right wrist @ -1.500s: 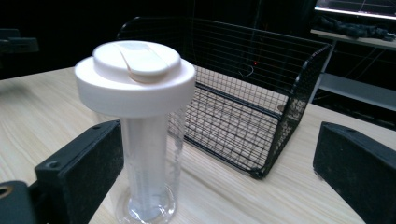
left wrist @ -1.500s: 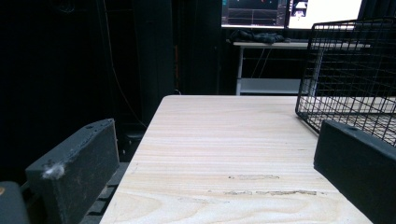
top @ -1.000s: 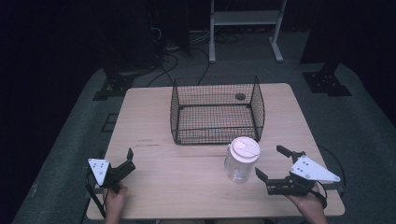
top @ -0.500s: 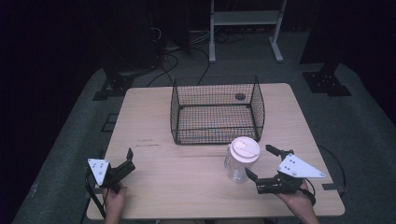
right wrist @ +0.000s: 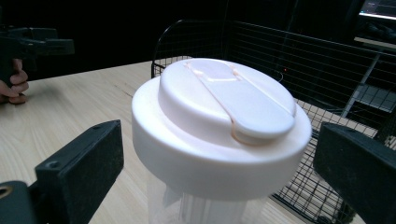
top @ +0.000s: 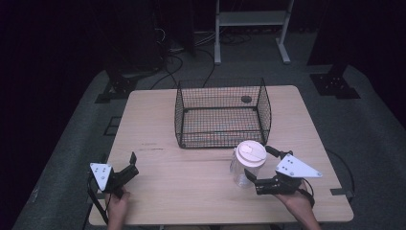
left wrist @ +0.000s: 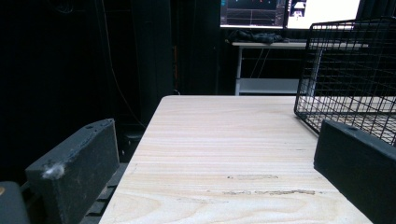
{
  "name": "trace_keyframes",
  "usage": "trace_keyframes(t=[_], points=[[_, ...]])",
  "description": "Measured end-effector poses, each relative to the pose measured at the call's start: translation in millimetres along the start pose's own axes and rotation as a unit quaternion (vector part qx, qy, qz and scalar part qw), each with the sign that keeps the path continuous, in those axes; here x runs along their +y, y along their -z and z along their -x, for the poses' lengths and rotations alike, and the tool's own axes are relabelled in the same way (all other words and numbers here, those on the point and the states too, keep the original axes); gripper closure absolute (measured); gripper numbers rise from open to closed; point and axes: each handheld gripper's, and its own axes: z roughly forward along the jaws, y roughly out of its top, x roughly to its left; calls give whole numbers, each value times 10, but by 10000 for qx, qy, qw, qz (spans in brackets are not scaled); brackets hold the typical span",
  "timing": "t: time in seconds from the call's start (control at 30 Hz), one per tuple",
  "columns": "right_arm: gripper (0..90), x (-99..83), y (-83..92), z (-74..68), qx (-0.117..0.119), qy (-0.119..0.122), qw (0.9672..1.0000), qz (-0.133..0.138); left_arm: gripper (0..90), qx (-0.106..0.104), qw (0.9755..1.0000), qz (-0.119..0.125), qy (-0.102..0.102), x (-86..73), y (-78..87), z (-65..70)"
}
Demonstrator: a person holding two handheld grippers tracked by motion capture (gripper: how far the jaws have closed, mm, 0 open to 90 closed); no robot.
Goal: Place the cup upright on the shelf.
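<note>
Two grippers sit low in the high view, both with jaws spread wide and holding nothing. The right gripper (top: 261,165), at lower right, has its jaws on either side of a clear jar (top: 245,164) with a white lid (right wrist: 219,126), not touching it. The jar stands upright on the wooden table (top: 153,124), just below the front wall of the black wire basket (top: 222,115) at centre frame. The left gripper (top: 130,165) rests at the lower left, well apart from the jar, its jaws around bare tabletop.
</note>
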Motion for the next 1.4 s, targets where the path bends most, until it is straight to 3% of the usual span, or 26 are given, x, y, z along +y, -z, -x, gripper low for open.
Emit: trace_keyframes(t=[0.43, 1.4], points=[[13, -4, -172, -36, -181, 118, 9998, 46, 0, -6, 10000, -4, 1, 0, 1, -2], [39, 17, -223, -98, -339, 242, 9991, -31, 0, -12, 10000, -2, 21, -1, 0, -6]])
